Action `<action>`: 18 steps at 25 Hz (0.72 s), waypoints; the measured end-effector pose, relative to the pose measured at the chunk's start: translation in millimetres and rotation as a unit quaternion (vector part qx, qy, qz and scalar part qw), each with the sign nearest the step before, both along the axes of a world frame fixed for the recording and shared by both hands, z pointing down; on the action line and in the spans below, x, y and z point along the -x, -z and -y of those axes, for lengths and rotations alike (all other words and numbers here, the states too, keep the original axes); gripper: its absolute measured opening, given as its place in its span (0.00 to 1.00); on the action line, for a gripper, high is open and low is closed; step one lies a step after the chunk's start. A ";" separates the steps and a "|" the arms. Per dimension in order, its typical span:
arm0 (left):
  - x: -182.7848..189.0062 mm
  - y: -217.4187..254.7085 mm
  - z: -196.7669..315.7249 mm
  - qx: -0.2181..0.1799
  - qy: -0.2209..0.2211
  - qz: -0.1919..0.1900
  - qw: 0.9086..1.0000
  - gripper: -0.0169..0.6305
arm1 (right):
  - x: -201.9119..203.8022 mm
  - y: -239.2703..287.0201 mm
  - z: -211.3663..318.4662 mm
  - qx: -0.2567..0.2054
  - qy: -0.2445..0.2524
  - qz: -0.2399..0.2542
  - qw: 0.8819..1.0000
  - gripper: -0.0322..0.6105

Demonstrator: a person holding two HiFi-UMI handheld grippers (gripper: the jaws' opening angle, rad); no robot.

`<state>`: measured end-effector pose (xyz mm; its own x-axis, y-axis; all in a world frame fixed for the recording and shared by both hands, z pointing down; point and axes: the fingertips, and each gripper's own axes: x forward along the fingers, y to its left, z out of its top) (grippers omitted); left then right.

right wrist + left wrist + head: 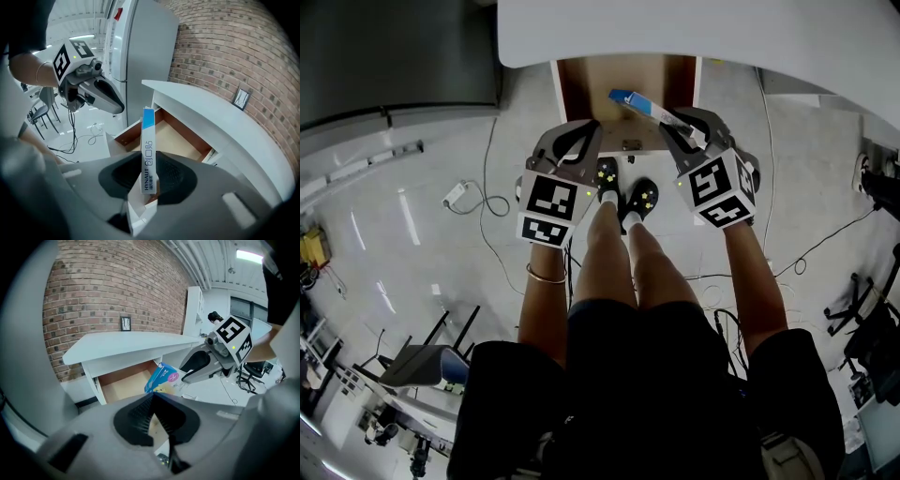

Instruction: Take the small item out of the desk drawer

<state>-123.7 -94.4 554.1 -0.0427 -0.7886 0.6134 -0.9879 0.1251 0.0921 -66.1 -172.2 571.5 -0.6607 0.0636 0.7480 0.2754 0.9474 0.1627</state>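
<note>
The right gripper point(147, 169) has its jaws closed on a small blue-and-white HYNAUT box point(148, 145). In the right gripper view the box stands edge-on between the two dark pads. Its white lower end is pinched there and its blue end rises toward 12 o'clock, well past the jaw tips. The jaws stand fairly wide apart, since the box fills the gap between them.

In the head view the right gripper point(684, 131) sits at about 1 o'clock from the person's shoes point(623, 192). The box point(642, 105) slants out of it toward 10 o'clock, over the front part of the open drawer point(581, 89). The drawer's bare wooden floor shows under the white desk top point(675, 28) at 12 o'clock. In the left gripper view the box point(161, 378) hangs tilted at 3 o'clock of the drawer point(124, 383), up off its floor, with the right gripper point(201, 364) just beyond it at 2 o'clock.

The left gripper point(153, 401) has its jaws pressed together, their tips meeting, with nothing between them. In the head view the left gripper point(578, 141) sits at 11 o'clock from the shoes, at the drawer's front left, apart from the box. A brick wall point(234, 47) stands behind the desk.
</note>
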 end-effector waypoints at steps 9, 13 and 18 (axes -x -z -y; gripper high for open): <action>-6.1 39.8 -6.8 -0.013 0.008 0.011 1.000 0.02 | -12.0 40.8 -0.5 0.018 -0.031 0.030 0.999 0.21; -7.3 57.6 -6.5 -0.018 0.005 0.020 1.000 0.02 | -15.6 59.3 -1.1 0.019 -0.036 0.038 0.998 0.21; -9.1 78.4 -5.6 -0.026 0.000 0.028 0.999 0.02 | -19.8 79.6 -0.7 0.026 -0.053 0.052 0.997 0.21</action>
<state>-114.6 -88.8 475.7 -0.0759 -0.8194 0.5682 -0.9915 0.1222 0.0439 -46.3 -171.5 491.9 -0.7397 0.0256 0.6725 0.1568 0.9783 0.1352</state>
